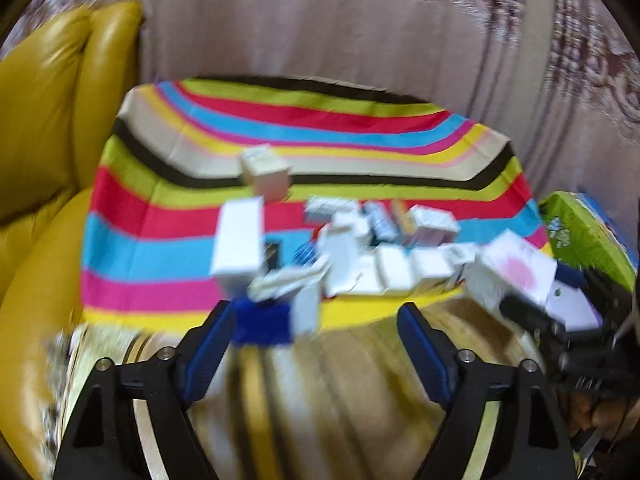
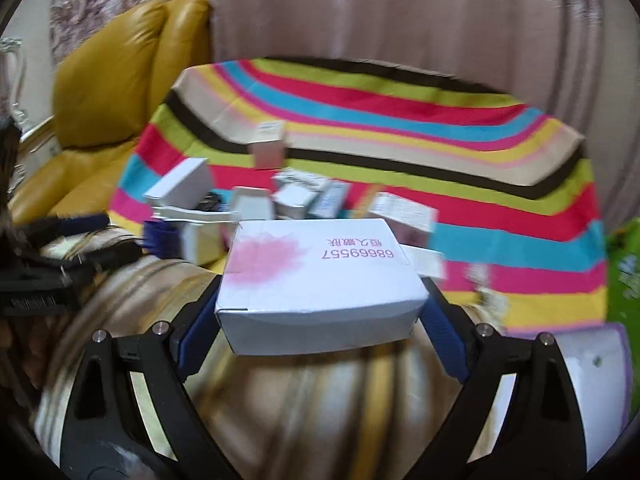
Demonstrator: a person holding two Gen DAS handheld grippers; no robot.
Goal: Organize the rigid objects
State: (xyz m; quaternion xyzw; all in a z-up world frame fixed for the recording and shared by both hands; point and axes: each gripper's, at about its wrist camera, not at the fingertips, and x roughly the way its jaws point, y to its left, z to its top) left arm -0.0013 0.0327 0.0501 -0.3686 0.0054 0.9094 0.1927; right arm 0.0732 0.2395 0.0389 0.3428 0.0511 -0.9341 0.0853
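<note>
- The right gripper (image 2: pixel 320 312) pinches the big white box (image 2: pixel 320 280), the one with the pink blot and red print, by its two short ends; both blue pads press on the cardboard.
- The box hangs clear of the striped cloth (image 2: pixel 500 240), at the near edge of the pile of small boxes (image 2: pixel 280 200). From the left wrist view it shows at the right, tilted, with the right gripper under it.
- The left gripper (image 1: pixel 316 320) stands spread with nothing between its pads, just short of a blue item (image 1: pixel 260 322) and small white boxes at the front of the pile.
- Judgement: the step is carrying the big box to a tidy spot. Keep it level, since the grip is only on the ends and thin cardboard may bow or slip.
- Set it down on bare cloth well apart from the pile, long side square to the stripes, and let go only once its base rests flat.
- Keep the left gripper back from the pile meanwhile; a nudge could topple the upright box (image 1: pixel 238 236).
</note>
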